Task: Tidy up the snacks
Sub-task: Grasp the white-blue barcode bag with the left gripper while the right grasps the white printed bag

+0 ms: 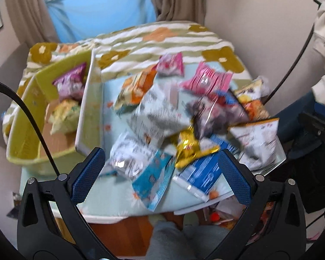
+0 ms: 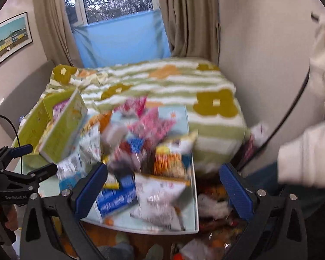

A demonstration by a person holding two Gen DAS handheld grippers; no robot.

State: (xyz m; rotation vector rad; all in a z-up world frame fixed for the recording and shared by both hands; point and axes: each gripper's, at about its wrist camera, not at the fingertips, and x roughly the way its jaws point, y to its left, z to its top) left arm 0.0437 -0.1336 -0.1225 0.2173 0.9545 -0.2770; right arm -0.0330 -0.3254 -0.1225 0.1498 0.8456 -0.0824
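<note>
Both tongs, left (image 1: pixel 161 173) and right (image 2: pixel 163 186), gape wide and empty over the snack heap (image 1: pixel 184 119) on the table (image 1: pixel 110 197); green bin (image 1: pixel 28 112) alongside holds few packets, likely the sorting destination.

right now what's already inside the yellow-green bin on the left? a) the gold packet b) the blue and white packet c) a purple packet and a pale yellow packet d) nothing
c: in the left wrist view the yellow-green bin holds a purple snack packet and a pale yellow snack packet, while the other packets lie on the light blue tray.
</note>
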